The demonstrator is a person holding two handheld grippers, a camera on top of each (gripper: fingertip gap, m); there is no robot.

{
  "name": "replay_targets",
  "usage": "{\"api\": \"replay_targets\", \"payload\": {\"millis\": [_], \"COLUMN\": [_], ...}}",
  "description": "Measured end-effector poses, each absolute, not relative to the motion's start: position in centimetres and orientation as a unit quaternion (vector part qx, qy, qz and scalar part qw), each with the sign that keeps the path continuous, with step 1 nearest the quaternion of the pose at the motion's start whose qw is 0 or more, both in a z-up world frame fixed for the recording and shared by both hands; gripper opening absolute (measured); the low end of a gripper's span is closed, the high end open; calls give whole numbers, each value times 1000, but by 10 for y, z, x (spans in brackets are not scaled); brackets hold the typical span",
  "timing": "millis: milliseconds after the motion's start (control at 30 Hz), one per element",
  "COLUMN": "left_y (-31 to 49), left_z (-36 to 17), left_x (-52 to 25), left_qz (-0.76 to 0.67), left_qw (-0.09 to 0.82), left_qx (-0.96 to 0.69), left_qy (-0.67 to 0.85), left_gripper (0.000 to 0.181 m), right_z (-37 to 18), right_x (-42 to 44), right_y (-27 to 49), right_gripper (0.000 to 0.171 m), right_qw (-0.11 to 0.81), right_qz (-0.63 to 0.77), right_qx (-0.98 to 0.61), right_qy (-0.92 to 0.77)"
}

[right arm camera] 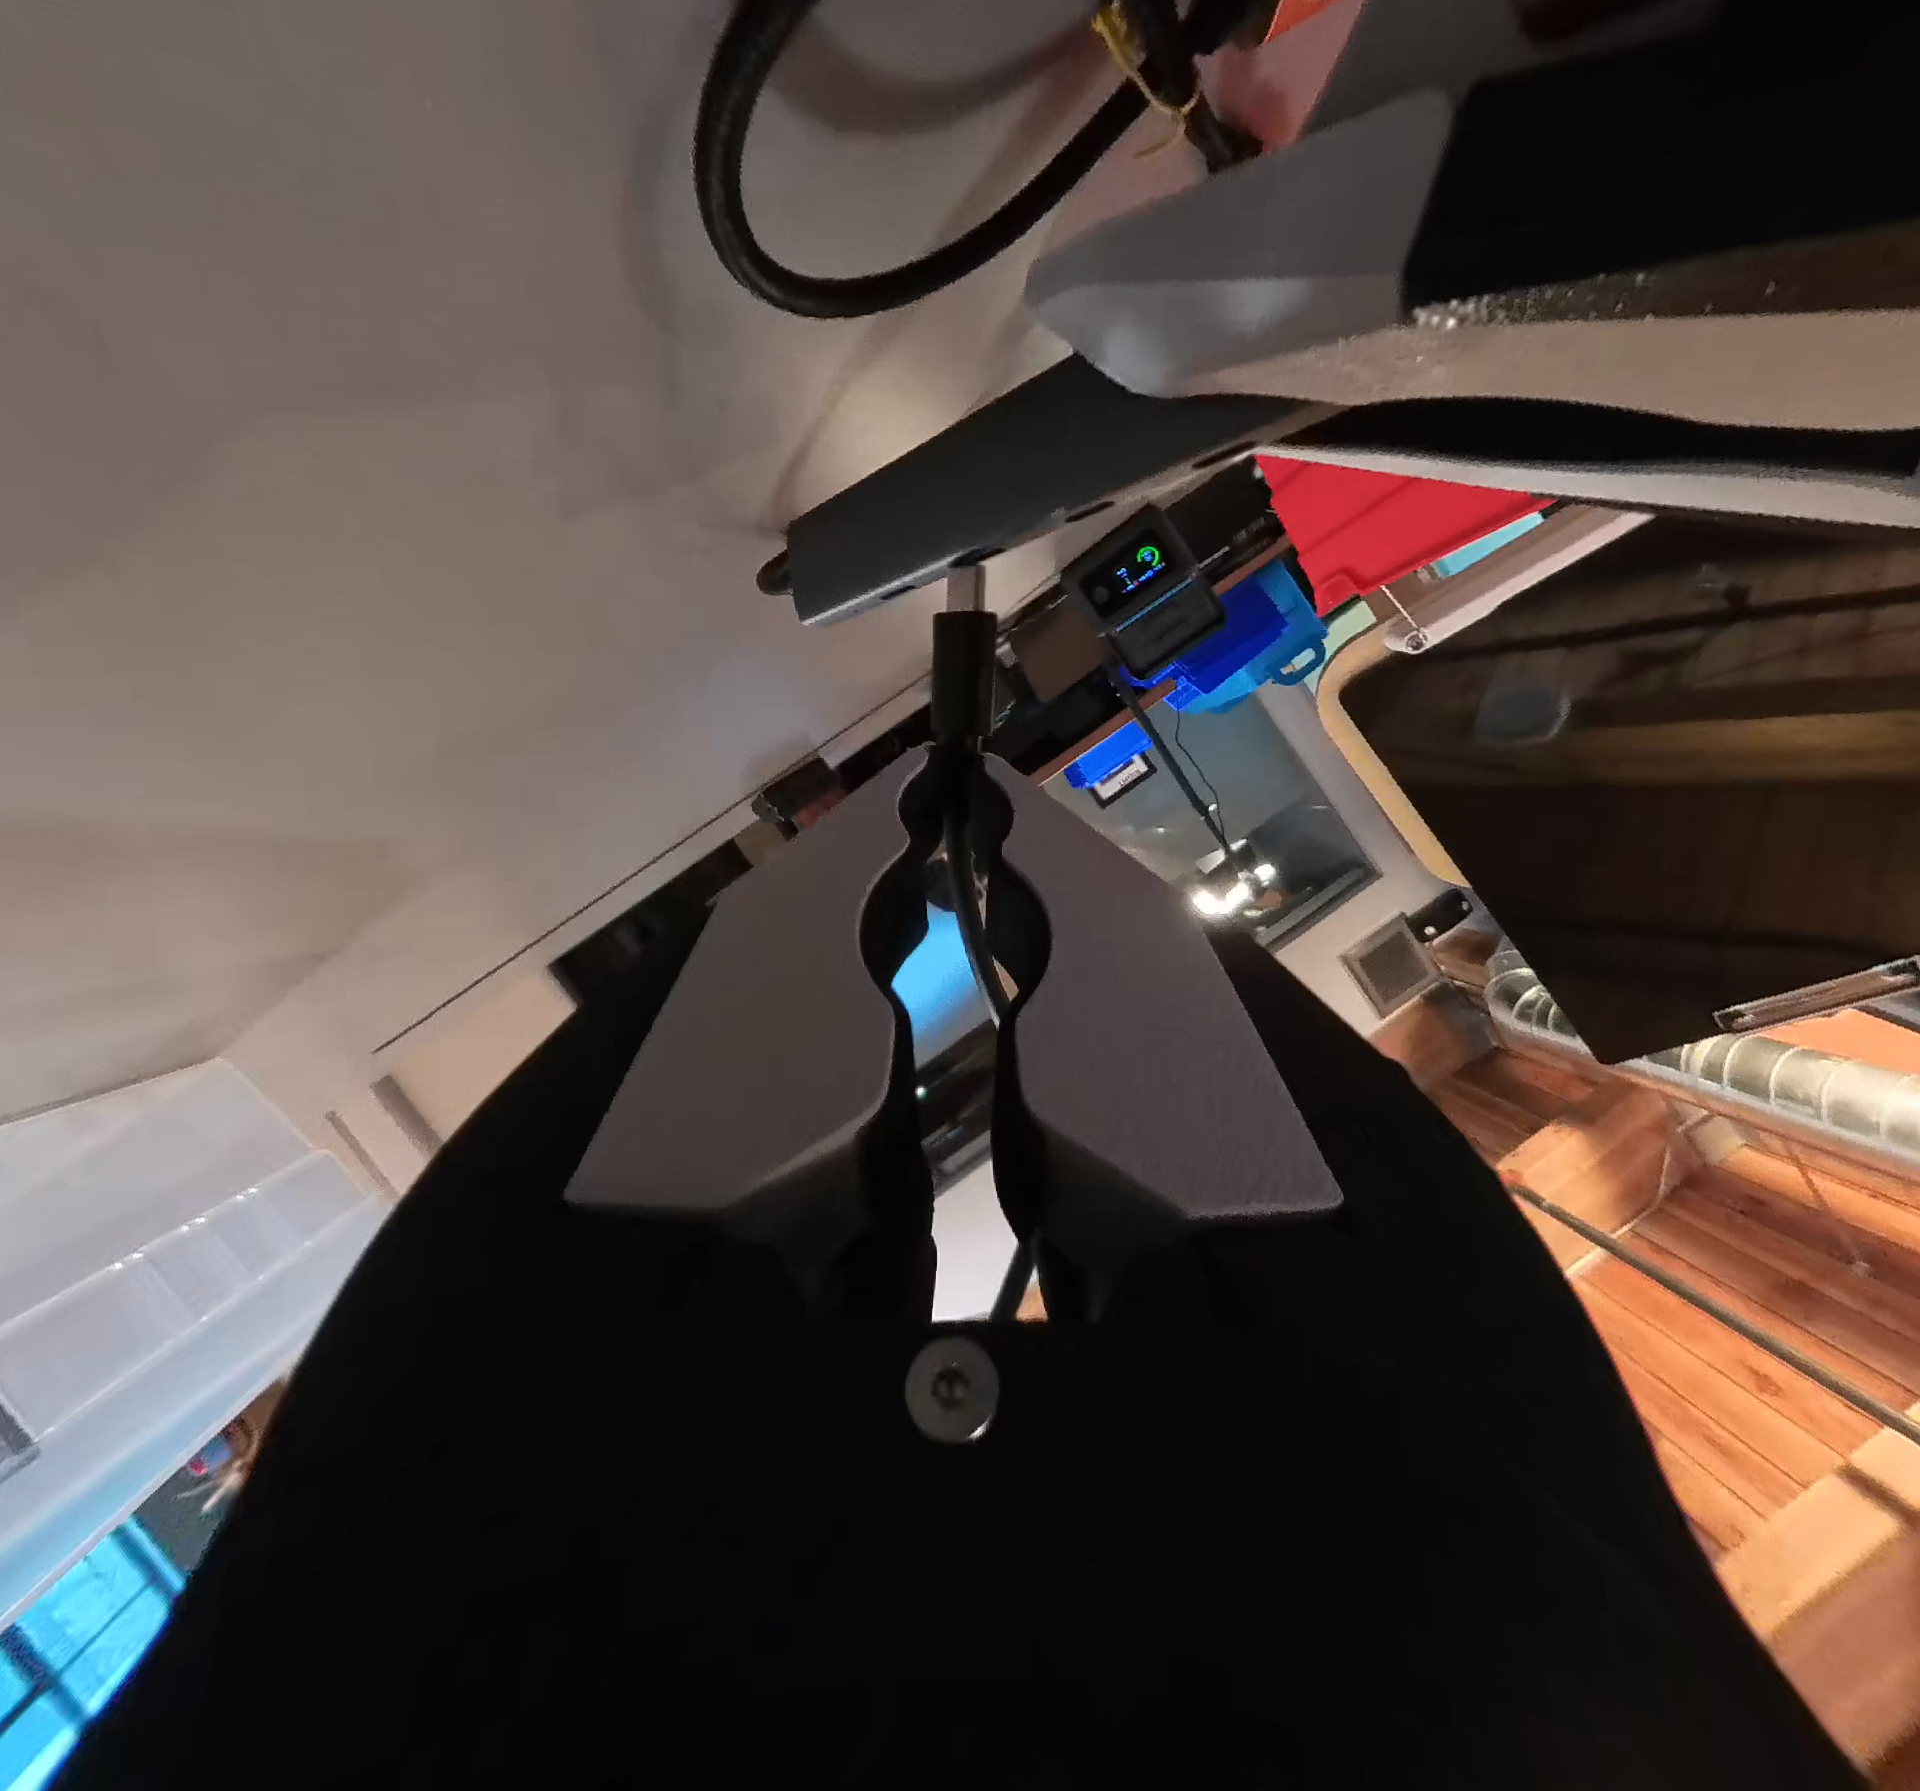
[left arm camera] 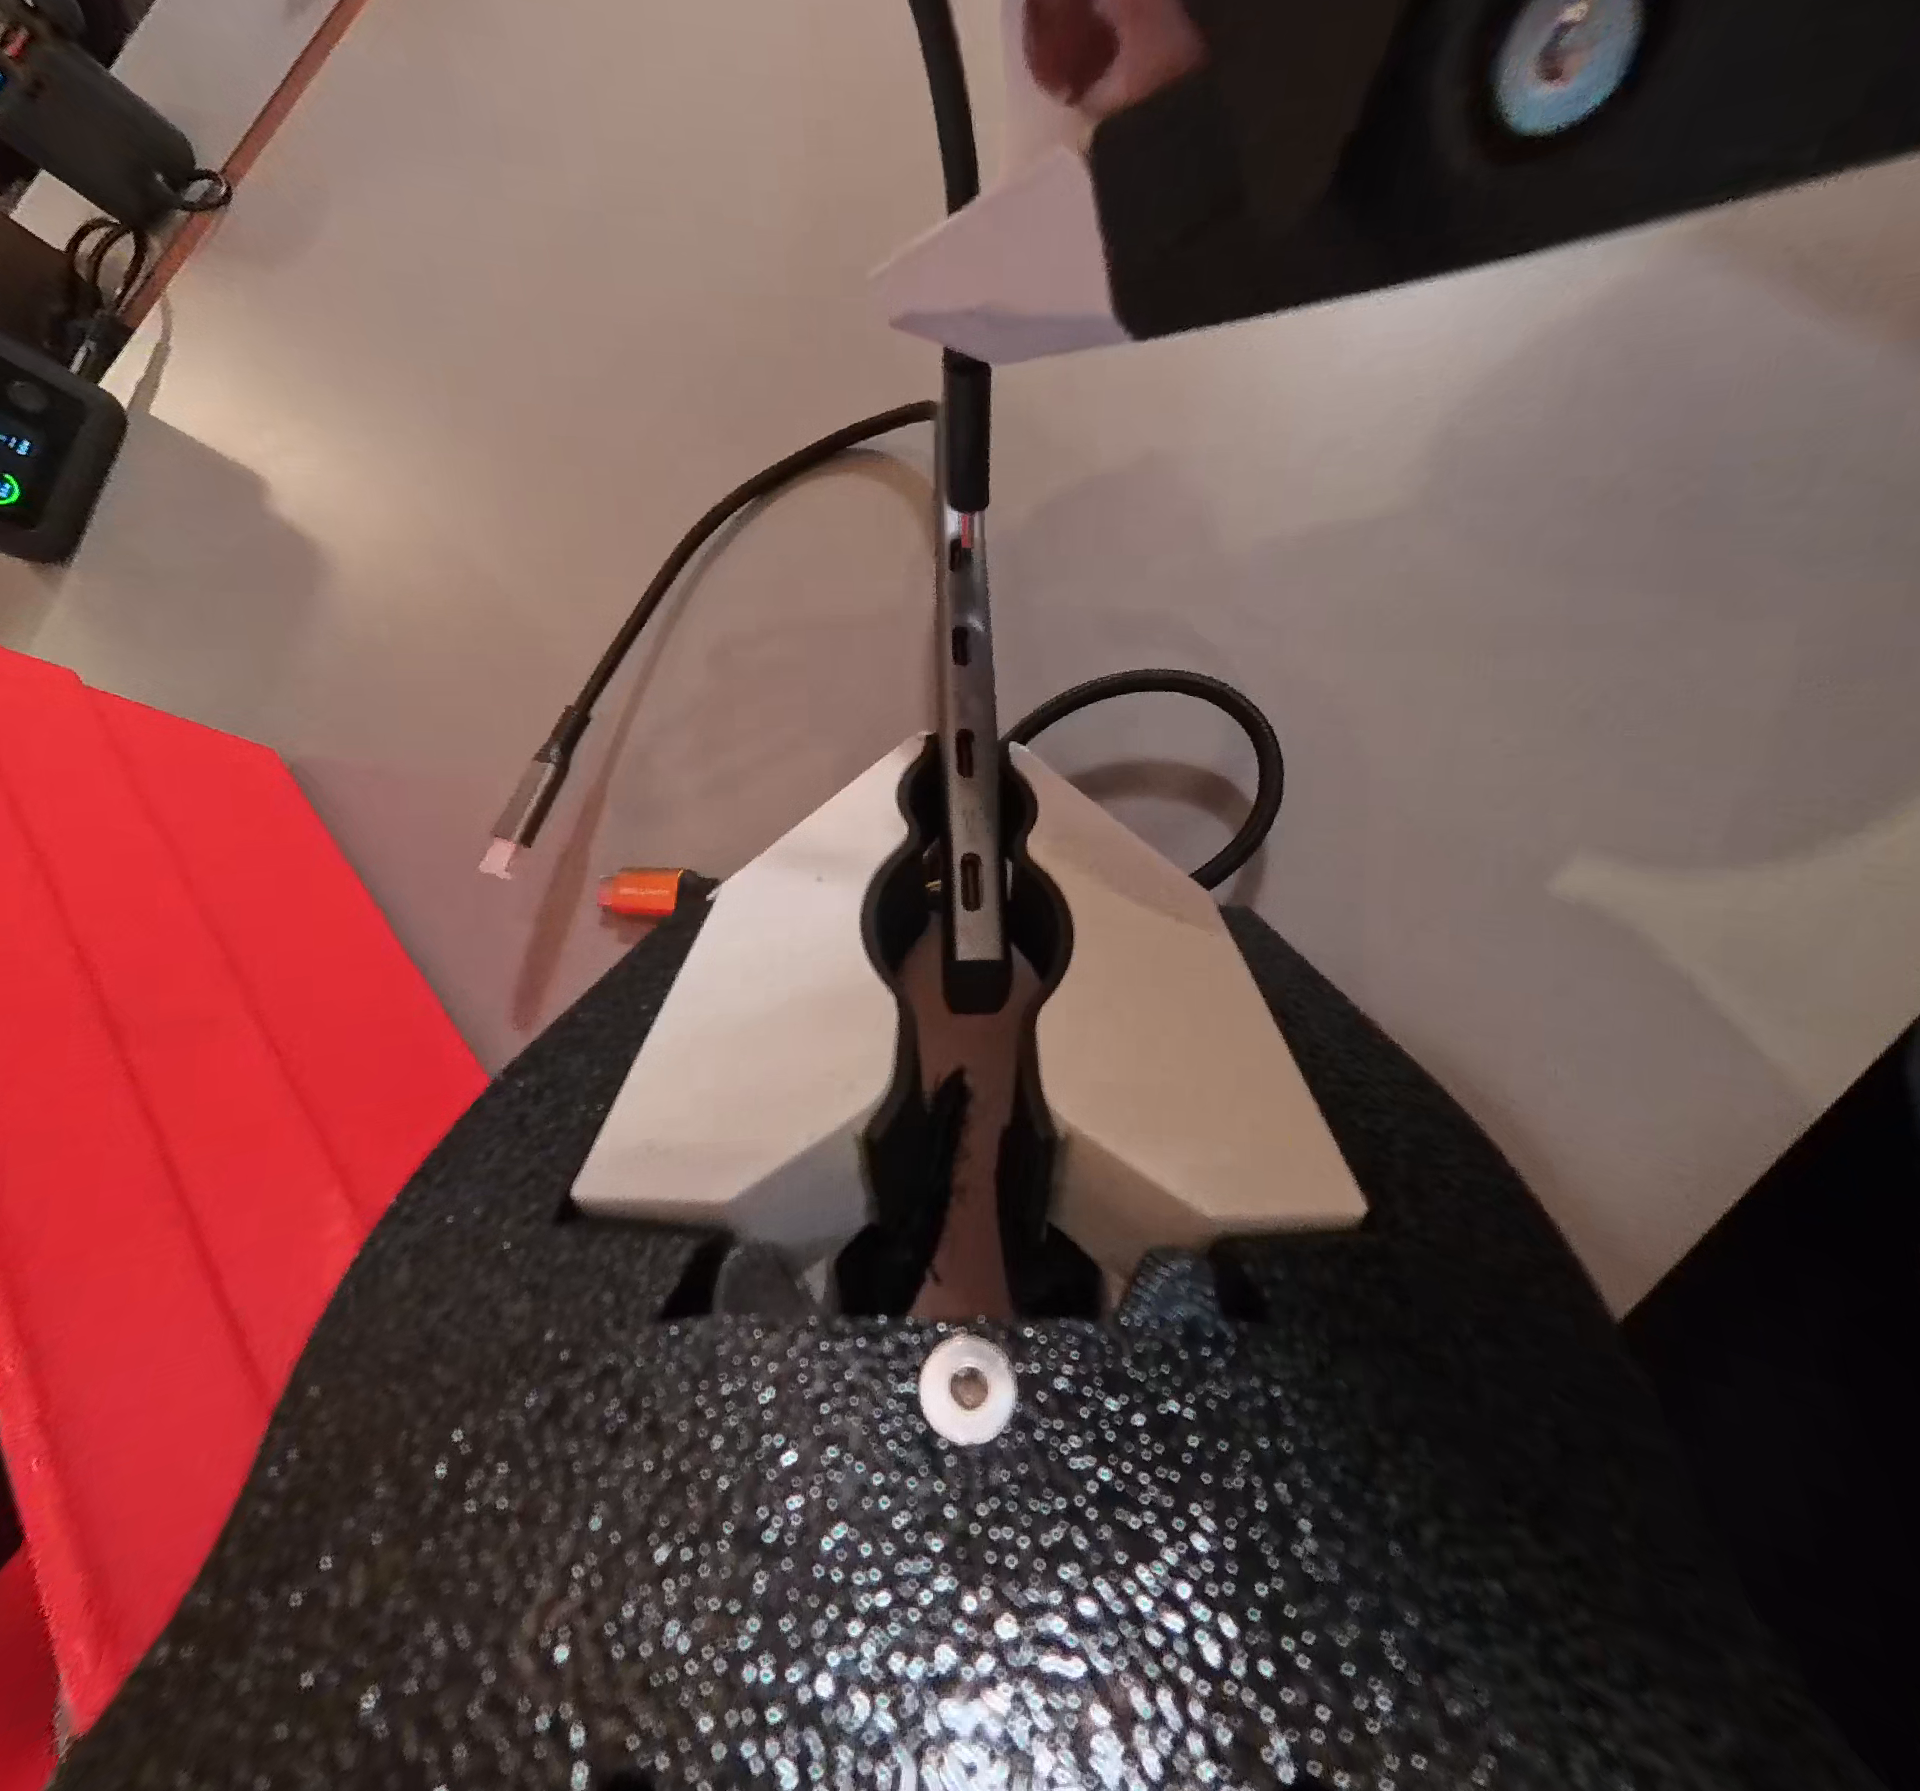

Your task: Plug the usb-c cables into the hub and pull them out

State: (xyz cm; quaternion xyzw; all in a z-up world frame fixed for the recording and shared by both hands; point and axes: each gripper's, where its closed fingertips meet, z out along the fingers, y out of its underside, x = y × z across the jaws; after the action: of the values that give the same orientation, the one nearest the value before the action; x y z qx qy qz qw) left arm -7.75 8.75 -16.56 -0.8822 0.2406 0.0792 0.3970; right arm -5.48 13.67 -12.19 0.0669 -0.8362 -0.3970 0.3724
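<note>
My left gripper [left arm camera: 966,754] is shut on a slim grey USB hub [left arm camera: 971,661], held edge-on with its row of ports facing the camera. My right gripper [right arm camera: 956,754] is shut on a black USB-C plug [right arm camera: 961,671] and its thin black cable. The plug's metal tip meets a port near the hub's [right arm camera: 894,536] far end. I cannot tell how deep it sits. In the left wrist view the right gripper [left arm camera: 935,307] comes in from the top, over the plug [left arm camera: 964,442]. In the right wrist view the left gripper's fingers [right arm camera: 1299,307] show at the upper right.
On the white table [left arm camera: 623,287] lie a loose cable with a silver plug [left arm camera: 530,806], an orange plug [left arm camera: 644,894] and a black braided cable loop [left arm camera: 1247,775]. A red panel [left arm camera: 156,1118] is at the left. A small device with a lit screen [left arm camera: 42,474] stands at the table's far left edge. There is about 7 cm between the tips of the two grippers.
</note>
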Motion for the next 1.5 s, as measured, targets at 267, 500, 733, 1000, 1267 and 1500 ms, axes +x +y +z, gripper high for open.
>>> {"api": "replay_targets", "payload": {"millis": [267, 500, 733, 1000, 1267, 1500], "left_y": [88, 87, 88, 88, 88, 88], "left_z": [-166, -167, -169, -169, -172, -173], "left_x": [-75, -75, -74, -75, -74, -73], "left_qz": [80, 78, 82, 80, 83, 82], "left_qw": [395, 391, 389, 389, 386, 398], "left_qx": [-884, -886, -887, -887, -887, -879], "left_qy": [236, 235, 236, 235, 240, 251], "left_gripper": [7, 8, 7, 7, 8, 7], "right_z": [-121, -124, -126, -126, -130, -136], "right_x": [-57, -52, -52, -53, -54, -55], "right_y": [135, 137, 138, 135, 133, 130], "right_gripper": [1, 2, 1, 1, 1, 1], "right_qw": [371, 348, 337, 334, 326, 338], "right_qz": [-387, -392, -391, -388, -406, -392], "right_qx": [55, 62, 39, 35, 60, 73], "right_qy": [-842, -849, -856, -858, -852, -853]}}
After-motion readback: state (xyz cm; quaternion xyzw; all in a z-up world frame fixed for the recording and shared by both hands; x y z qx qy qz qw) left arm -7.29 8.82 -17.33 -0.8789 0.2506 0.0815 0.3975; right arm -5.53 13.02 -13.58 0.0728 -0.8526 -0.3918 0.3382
